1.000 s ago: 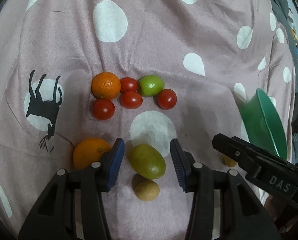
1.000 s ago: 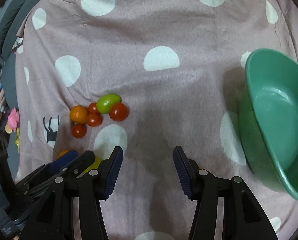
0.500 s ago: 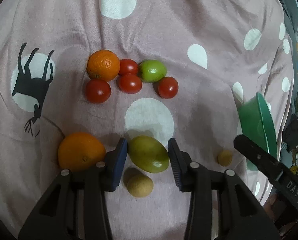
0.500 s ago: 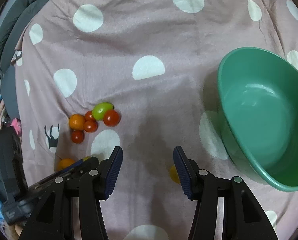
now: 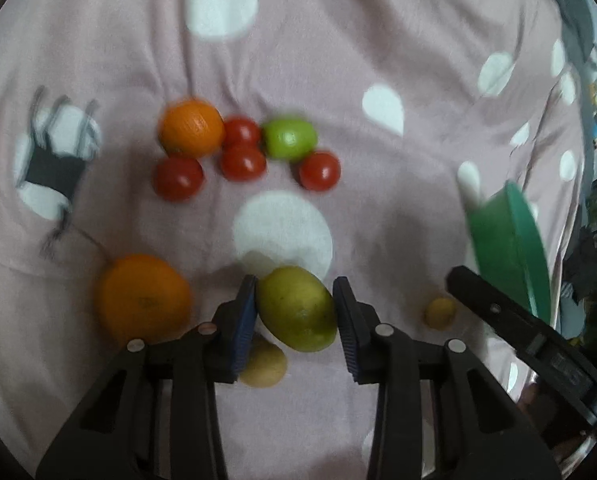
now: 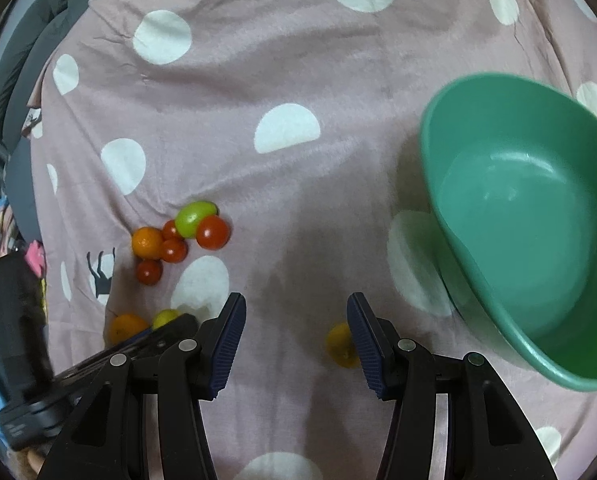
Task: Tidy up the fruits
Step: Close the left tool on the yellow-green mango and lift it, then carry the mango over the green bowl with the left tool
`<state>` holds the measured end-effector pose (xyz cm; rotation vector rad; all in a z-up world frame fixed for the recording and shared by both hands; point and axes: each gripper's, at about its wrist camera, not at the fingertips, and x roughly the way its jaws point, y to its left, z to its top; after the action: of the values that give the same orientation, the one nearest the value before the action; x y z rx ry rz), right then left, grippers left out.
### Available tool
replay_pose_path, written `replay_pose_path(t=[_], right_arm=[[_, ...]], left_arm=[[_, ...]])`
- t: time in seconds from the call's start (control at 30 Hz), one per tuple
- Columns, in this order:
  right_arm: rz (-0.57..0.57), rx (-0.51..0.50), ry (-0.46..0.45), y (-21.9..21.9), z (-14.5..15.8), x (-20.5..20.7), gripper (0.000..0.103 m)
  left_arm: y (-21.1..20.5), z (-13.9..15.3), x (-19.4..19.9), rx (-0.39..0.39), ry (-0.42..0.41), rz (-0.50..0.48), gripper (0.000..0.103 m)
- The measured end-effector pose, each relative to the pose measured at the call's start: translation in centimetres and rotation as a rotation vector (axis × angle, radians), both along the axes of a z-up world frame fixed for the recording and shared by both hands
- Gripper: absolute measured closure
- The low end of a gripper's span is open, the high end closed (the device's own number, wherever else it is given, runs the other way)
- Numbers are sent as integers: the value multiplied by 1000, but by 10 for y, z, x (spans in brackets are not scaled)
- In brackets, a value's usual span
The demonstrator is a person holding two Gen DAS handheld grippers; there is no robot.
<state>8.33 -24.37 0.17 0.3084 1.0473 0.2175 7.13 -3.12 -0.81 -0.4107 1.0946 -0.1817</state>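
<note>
My left gripper (image 5: pixel 294 312) is shut on a yellow-green lemon (image 5: pixel 296 308), both pads against its sides, just above the pink spotted cloth. A big orange (image 5: pixel 144 298) lies to its left and a small tan fruit (image 5: pixel 264 364) just below it. Further off lie a small orange (image 5: pixel 191 128), a green lime (image 5: pixel 290 139) and several red tomatoes (image 5: pixel 242 161). My right gripper (image 6: pixel 296 338) is open and empty over the cloth. A small yellow fruit (image 6: pixel 340 346) lies by its right finger. The green bowl (image 6: pixel 534 220) stands to the right, empty.
The pink cloth with white dots (image 6: pixel 286 128) covers the whole surface and has folds. Grey bedding (image 6: pixel 22 52) lies at the far left edge. The left gripper's body (image 6: pixel 98 364) shows in the right wrist view at lower left.
My left gripper's jaws have closed onto the lemon, which now sits a little higher off the cloth. My right gripper has drawn nearer to the small yellow fruit and the bowl.
</note>
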Motion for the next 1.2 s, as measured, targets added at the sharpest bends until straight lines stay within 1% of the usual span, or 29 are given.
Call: replay_pose_path(t=[0.1,0.23,0.3,0.37,0.5,0.53,0.6,0.77,0.9,0.97,1.1,1.13,1.2], right_arm=[[19,-1,-10,13,6,9,48],[86,36,-18,47,14,31,48],[118,50,-20,67,14,46,48],[132,42,-6,85,9,62,48],[145,6,68,114,-13,90,48],[137,-24,62,118,-14,92,48],[138,-105,22,126,-13,94,48],[149,-151,44,135,-27,102,48],[150,-116,70,131,-34,107,49],[171,-94,75,130,-36,107,55],[165,-29,78,118,-37,104,56],[149,-6,74,114,-35,101,56],[137,18,34,103,-26,91,56]], left_arm=[[18,23,-9,20,-76,23,65],[50,36,-16,36,-106,41,65],[66,35,-23,48,-118,66,65],[77,29,-26,53,-127,95,65],[98,16,-23,18,-93,132,65],[103,16,-24,7,-87,136,65],[105,16,-25,-6,-91,139,65],[90,22,-26,7,-110,128,65],[82,27,-28,24,-132,104,65],[79,27,-27,32,-135,98,65],[74,27,-27,37,-141,80,65],[71,28,-27,41,-146,75,65],[67,29,-28,49,-157,62,65]])
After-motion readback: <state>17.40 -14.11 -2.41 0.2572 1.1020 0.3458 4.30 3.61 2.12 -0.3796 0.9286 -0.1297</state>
